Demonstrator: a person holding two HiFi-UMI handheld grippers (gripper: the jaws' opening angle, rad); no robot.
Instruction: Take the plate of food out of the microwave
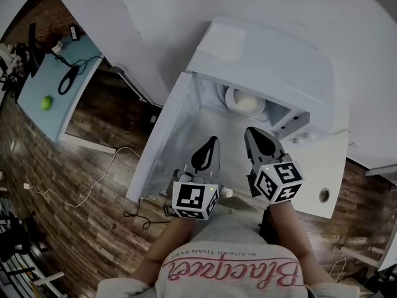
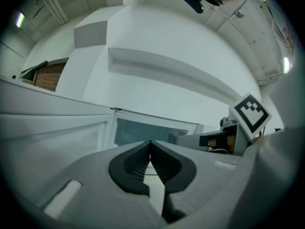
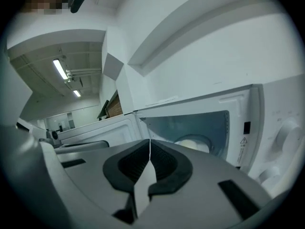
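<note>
white microwave (image 1: 267,54), door (image 1: 162,143) swung open, plate of food (image 1: 246,103) inside, left tool (image 1: 213,141) and right tool (image 1: 250,131) pressed together, empty

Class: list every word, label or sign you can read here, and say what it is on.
"BLACKER THAN EVER": shirt, upside down in the head view.
"Blacquer", pink script, probably: same shirt.
Warning triangle: sticker on the microwave; its print is too small to read.
</note>
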